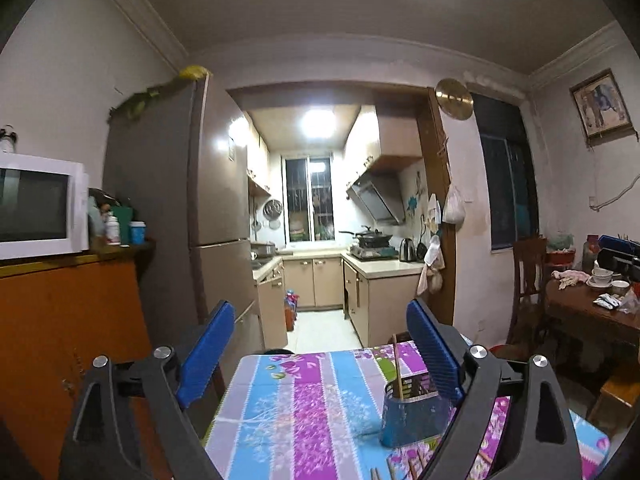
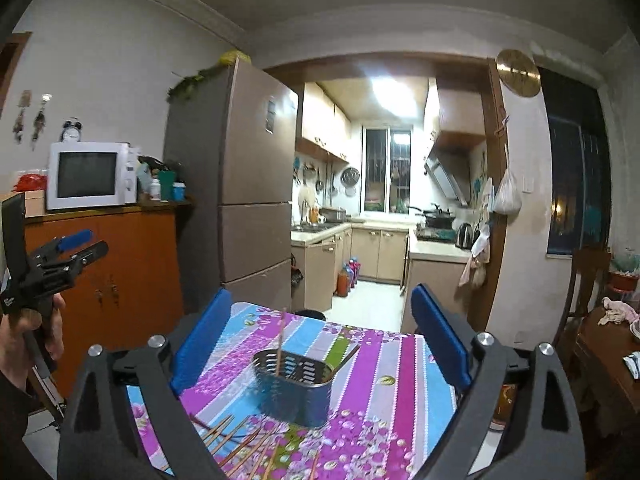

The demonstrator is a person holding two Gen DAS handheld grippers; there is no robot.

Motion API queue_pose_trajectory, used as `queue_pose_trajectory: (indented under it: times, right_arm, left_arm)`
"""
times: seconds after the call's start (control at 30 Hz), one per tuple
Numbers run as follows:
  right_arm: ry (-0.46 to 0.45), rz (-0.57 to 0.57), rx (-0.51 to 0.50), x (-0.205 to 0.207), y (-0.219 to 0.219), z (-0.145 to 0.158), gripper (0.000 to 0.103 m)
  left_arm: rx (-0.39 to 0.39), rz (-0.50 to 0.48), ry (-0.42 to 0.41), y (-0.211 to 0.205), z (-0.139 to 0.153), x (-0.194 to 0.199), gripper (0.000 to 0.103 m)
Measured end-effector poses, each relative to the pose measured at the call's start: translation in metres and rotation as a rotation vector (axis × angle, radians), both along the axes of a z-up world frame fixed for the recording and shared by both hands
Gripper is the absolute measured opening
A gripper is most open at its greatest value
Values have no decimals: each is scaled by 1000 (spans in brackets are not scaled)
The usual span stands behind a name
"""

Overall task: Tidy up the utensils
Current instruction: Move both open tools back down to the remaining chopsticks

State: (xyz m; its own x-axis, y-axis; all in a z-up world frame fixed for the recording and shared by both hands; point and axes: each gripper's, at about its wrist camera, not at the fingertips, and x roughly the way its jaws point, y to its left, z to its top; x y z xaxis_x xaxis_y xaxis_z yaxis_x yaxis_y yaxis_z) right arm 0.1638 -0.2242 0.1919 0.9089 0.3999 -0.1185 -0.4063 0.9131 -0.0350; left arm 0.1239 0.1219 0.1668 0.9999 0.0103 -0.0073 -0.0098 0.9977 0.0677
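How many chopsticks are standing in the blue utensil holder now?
2. In the blue utensil holder, one chopstick stands near its left end and another chopstick leans out at its right end. Others may be hidden inside; more lie loose on the tablecloth.

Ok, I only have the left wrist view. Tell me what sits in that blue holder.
Observer: The blue holder has two chopsticks in it. One stands near upright, and the second chopstick leans over its right rim.
Operator: Now give me the loose ones.
Observer: A pile of loose chopsticks lies on the tablecloth, just in front of the holder and to its left.
Operator: Report the right gripper.
Observer: The right gripper is open and holds nothing.
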Motion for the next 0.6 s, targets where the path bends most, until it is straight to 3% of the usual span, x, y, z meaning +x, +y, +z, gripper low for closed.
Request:
queue_pose_trajectory:
  times: [0.2,0.5,0.6]
  right_arm:
    - [-24,22,25,-56,-4,-43,92]
    - [-29,17,37,-98,5,-122,91]
    - [51,35,41,-97,9,-156,75]
  left_arm:
    - [2,11,-10,2,-44,-66,91]
    - [-66,-7,65,6,-137,-91,91]
    - [-65,-29,114,6,-171,-83,91]
